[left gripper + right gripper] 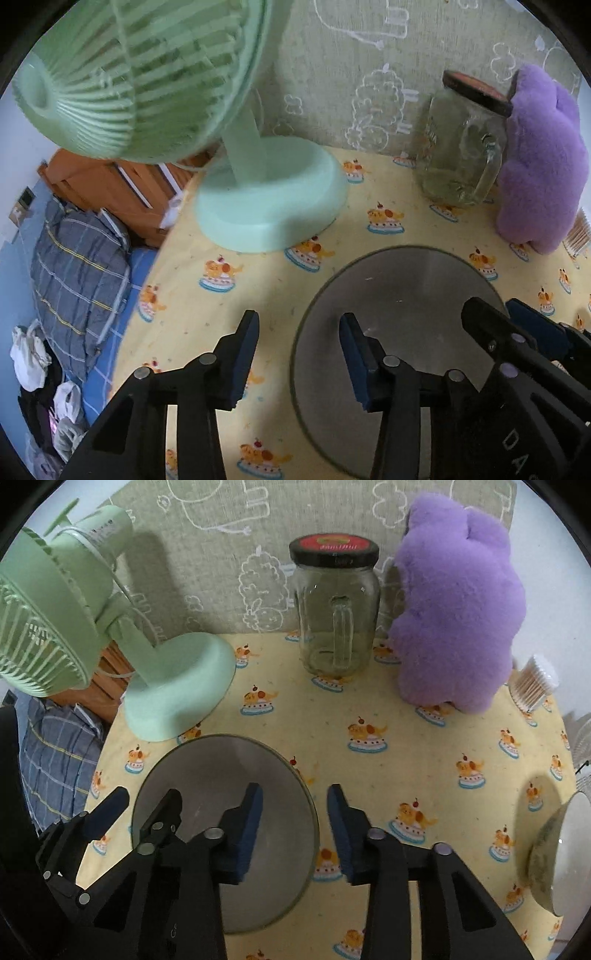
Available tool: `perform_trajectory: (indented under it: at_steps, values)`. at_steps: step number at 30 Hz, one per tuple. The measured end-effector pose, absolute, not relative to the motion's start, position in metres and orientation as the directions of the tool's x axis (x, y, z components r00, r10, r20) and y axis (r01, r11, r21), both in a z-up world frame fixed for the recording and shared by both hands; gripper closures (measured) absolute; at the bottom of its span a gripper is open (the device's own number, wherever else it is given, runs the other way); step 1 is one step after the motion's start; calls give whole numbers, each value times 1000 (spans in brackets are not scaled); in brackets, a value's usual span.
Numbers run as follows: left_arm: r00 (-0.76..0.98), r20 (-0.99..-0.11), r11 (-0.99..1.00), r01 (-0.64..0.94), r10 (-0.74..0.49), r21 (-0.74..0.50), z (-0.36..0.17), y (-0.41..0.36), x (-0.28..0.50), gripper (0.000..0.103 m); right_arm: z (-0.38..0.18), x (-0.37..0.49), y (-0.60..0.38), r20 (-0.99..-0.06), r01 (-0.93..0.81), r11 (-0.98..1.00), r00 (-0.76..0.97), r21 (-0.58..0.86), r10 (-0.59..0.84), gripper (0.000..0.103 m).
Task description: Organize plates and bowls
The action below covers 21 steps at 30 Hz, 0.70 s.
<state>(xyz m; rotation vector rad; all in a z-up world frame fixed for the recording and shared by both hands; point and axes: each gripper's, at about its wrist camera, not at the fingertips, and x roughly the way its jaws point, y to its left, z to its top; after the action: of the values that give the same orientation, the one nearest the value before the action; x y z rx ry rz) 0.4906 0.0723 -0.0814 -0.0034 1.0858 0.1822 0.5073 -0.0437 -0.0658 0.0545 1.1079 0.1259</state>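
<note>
A grey bowl (225,830), shallow and smooth, sits on the counter (369,775) under a cake-print cloth, below a green fan (74,627), a lidded glass jar (338,609) and a purple plush toy (454,609). It looks stiff, light, probably slippery and breakable, so the thin rim seems the best hold. The left claw (299,358) and right claw (295,830) straddle opposite rims, part-open, gripping nothing.

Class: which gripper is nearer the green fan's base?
Left. The left gripper straddles the grey plate's rim just before the fan base; the right gripper straddles the plate's far rim.
</note>
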Motion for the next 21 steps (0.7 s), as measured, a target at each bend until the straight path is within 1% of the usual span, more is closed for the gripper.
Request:
perform_trajectory:
  at_steps: [1, 3, 5, 21]
  values:
    - [444, -886, 987, -140, 132, 77, -85, 73, 492, 63, -68, 508, -43, -892, -75, 992, 435, 104, 126, 76]
    - [439, -893, 992, -120, 95, 47, -89, 72, 494, 72, -71, 510, -43, -893, -78, 992, 433, 98, 122, 77]
    - [444, -892, 994, -107, 81, 36, -89, 70, 494, 74, -71, 510, -44, -892, -76, 992, 436, 97, 121, 81]
    - [429, -902, 998, -63, 42, 16, -79, 59, 473, 74, -63, 485, -54, -900, -47, 996, 427, 72, 85, 81]
